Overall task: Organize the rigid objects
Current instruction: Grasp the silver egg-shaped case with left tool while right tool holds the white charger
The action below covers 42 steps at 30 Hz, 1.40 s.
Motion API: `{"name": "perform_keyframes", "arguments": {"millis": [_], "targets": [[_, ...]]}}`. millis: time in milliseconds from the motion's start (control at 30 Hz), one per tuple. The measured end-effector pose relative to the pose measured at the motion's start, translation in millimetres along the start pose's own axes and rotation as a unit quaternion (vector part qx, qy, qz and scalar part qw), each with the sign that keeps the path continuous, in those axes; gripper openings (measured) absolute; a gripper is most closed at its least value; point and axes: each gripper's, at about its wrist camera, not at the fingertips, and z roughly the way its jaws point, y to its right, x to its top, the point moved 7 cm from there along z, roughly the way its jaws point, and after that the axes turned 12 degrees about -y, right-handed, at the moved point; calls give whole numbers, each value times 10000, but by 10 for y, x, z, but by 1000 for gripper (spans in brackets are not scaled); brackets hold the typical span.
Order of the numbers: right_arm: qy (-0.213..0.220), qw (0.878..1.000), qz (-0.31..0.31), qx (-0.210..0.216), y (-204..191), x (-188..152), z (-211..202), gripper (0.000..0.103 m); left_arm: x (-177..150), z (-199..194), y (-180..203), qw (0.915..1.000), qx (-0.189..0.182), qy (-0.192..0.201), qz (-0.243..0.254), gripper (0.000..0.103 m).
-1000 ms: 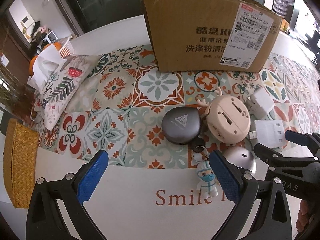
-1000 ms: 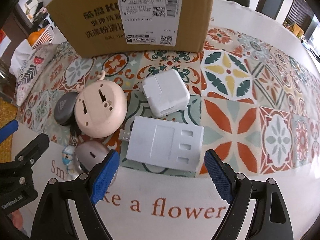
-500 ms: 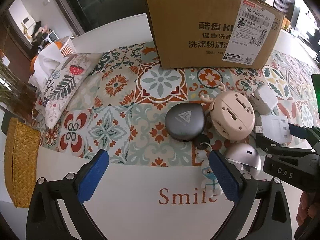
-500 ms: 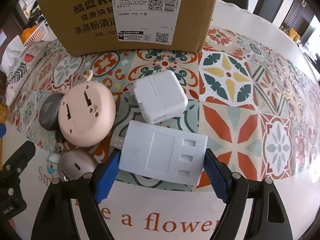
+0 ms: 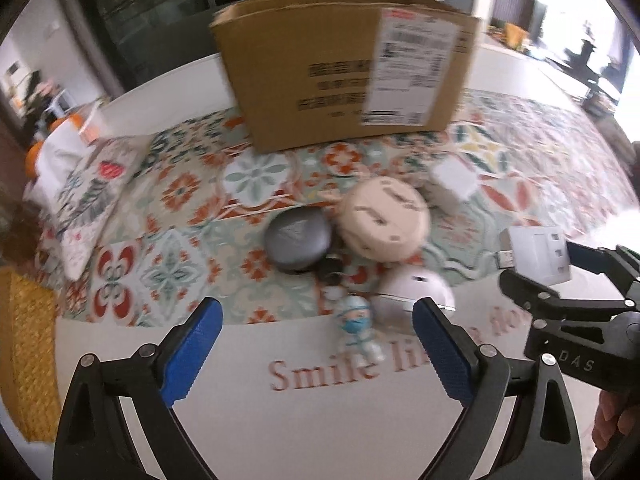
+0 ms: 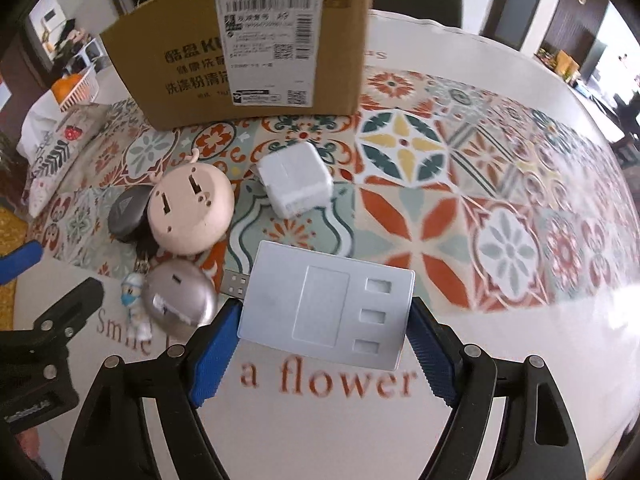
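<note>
My right gripper is shut on a flat silver-white USB hub and holds it above the table; it also shows in the left wrist view. My left gripper is open and empty, low over the tablecloth. Ahead of it lie a small masked figurine keychain, a silver dome, a dark grey round case, a pink round gadget and a white charger cube. An open cardboard box stands behind them.
A patterned pillow lies at the left, with a white basket of oranges behind it. A yellow woven mat lies at the left edge. The patterned tablecloth stretches to the right.
My right gripper closed on the USB hub and lifted it off the cloth toward me. My left gripper drew back and turned a little; the view is blurred.
</note>
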Motion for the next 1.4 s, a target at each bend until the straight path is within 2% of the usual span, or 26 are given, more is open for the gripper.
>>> {"name": "perform_keyframes", "arguments": {"millis": [133, 367, 433, 467, 567, 1000, 1300, 1400], "targets": [[-95, 9996, 254, 12, 115, -154, -62, 81, 11, 20, 224, 9985, -380, -32, 394, 96], [-343, 9980, 532, 39, 263, -374, 63, 81, 72, 223, 497, 9935, -515, -318, 963, 80], [-363, 9976, 581, 28, 295, -405, 86, 81, 96, 278, 535, 9923, -550, -305, 1063, 80], [-367, 9975, 600, 26, 307, -415, 93, 81, 110, 312, 549, 9922, -524, -322, 1088, 76], [-391, 9972, 630, 25, 320, -425, 111, 81, 135, 402, 584, 9914, -521, -400, 1133, 70], [-489, 9971, 587, -35, 300, -430, 174, 81, 114, 734, 717, 9894, -646, -725, 1078, 65], [-500, 9972, 553, -75, 284, -429, 183, 81, 108, 784, 777, 9904, -679, -590, 1050, 65], [-476, 9975, 524, -83, 276, -429, 167, 81, 40, 695, 683, 9912, -694, -516, 1005, 65]]}}
